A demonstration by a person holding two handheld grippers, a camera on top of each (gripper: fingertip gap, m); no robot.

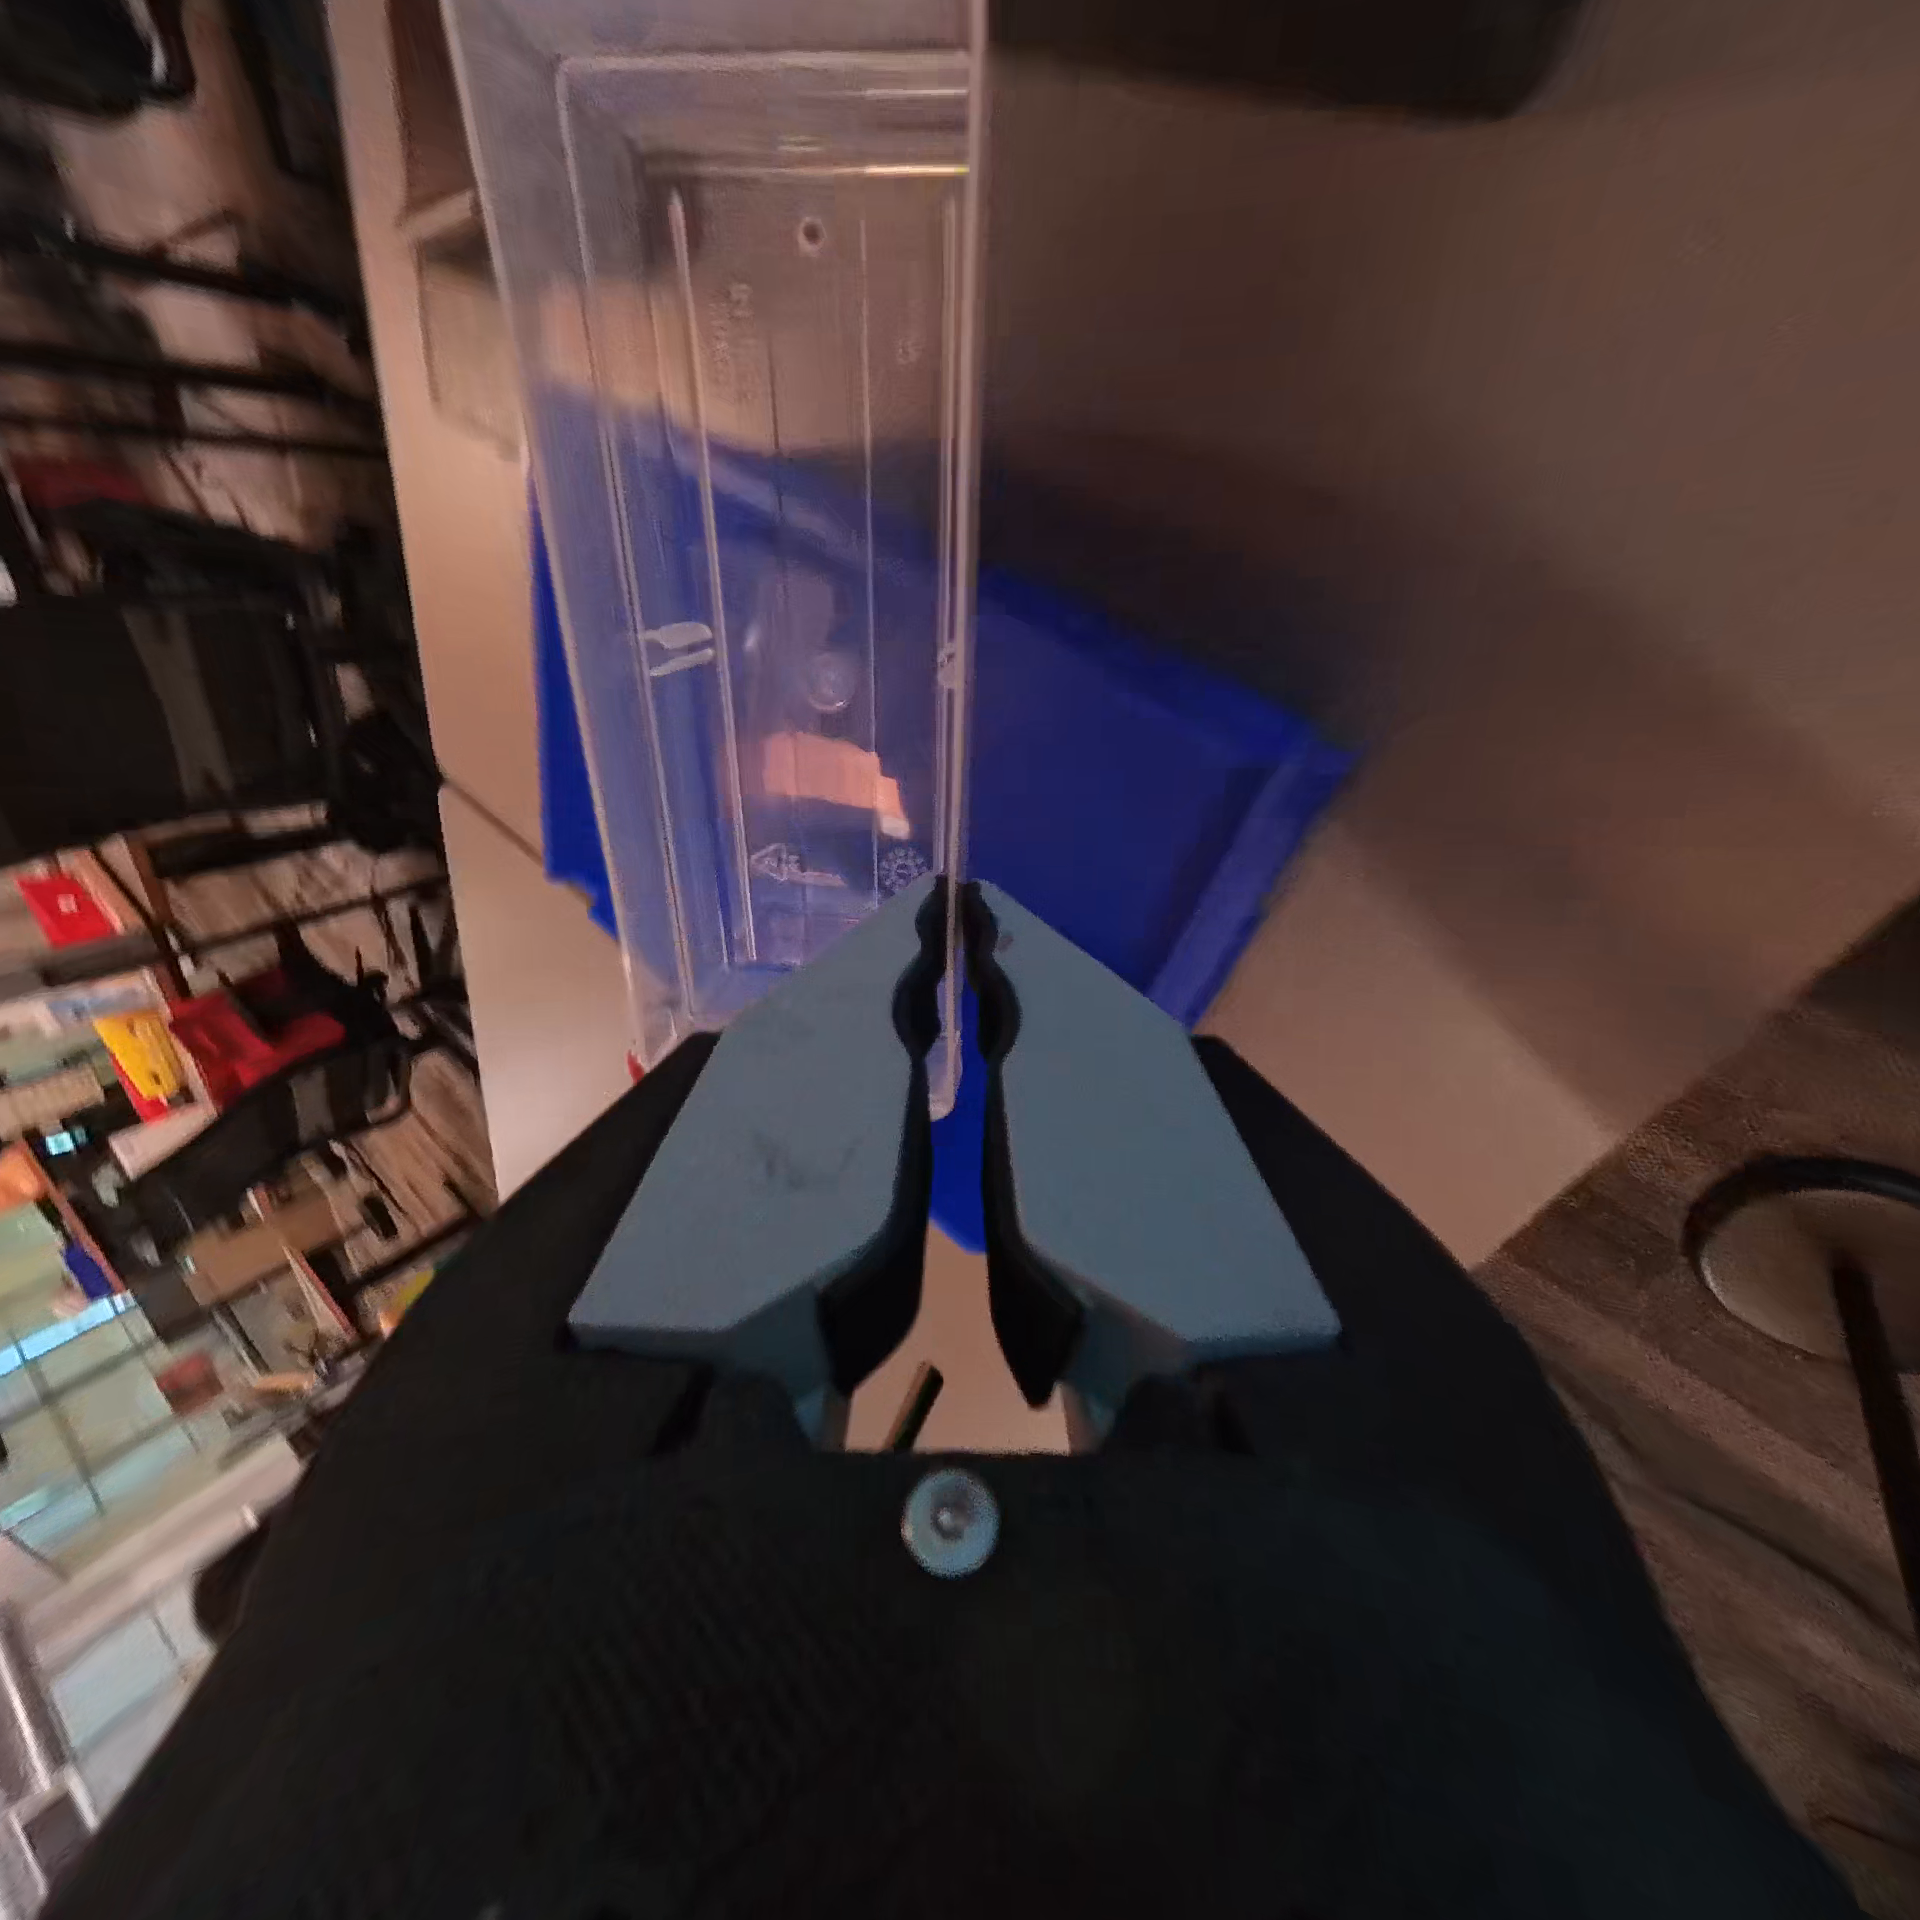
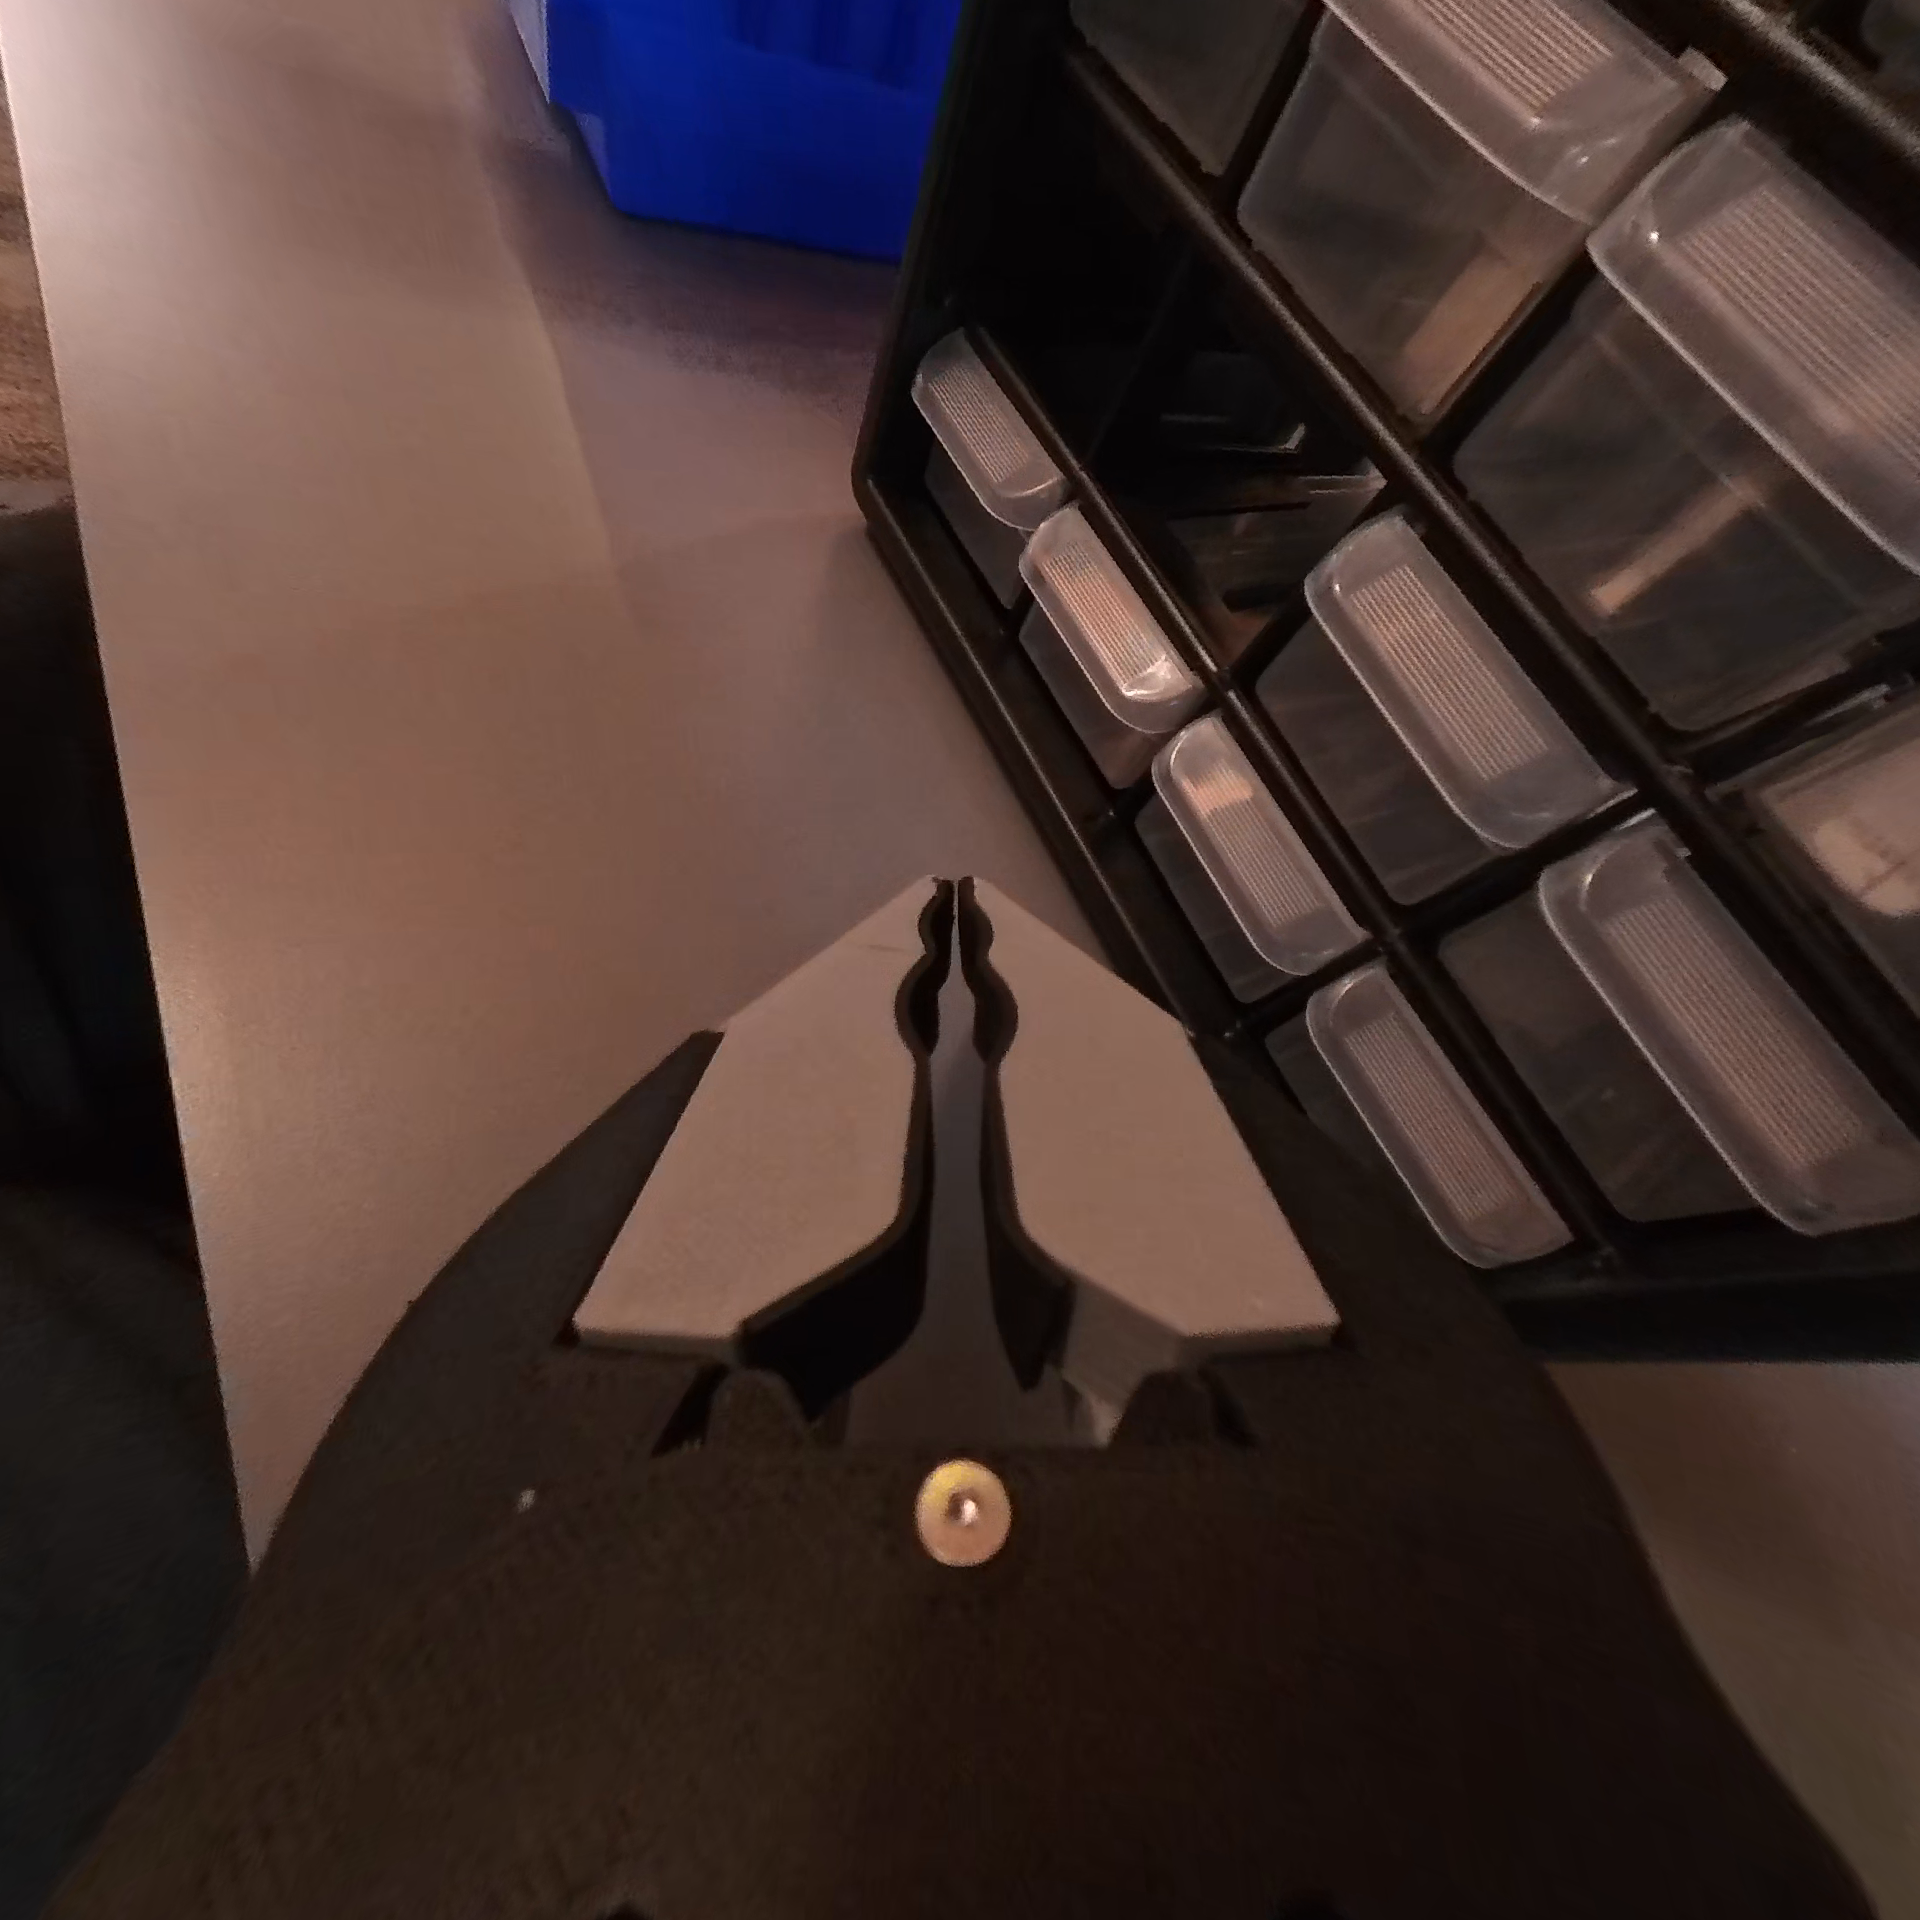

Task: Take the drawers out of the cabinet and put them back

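Observation:
My left gripper (image 1: 954, 894) is shut on the thin side wall of a clear plastic drawer (image 1: 769, 499). It holds the drawer up in the air, stretching away from the fingertips, with a blue bin (image 1: 1122, 790) behind and below it. My right gripper (image 2: 954, 888) is shut with nothing between its pads. It hovers over the table (image 2: 468, 675) just left of the black cabinet (image 2: 1039, 790). The cabinet holds several clear drawers (image 2: 1444, 707). One slot (image 2: 1216, 457) in its left part stands open and dark.
The blue bin also shows at the top of the right wrist view (image 2: 748, 114), on the table beyond the cabinet. A dark table edge (image 2: 62, 831) runs along the left. Shelves with clutter (image 1: 187, 935) fill the left of the left wrist view.

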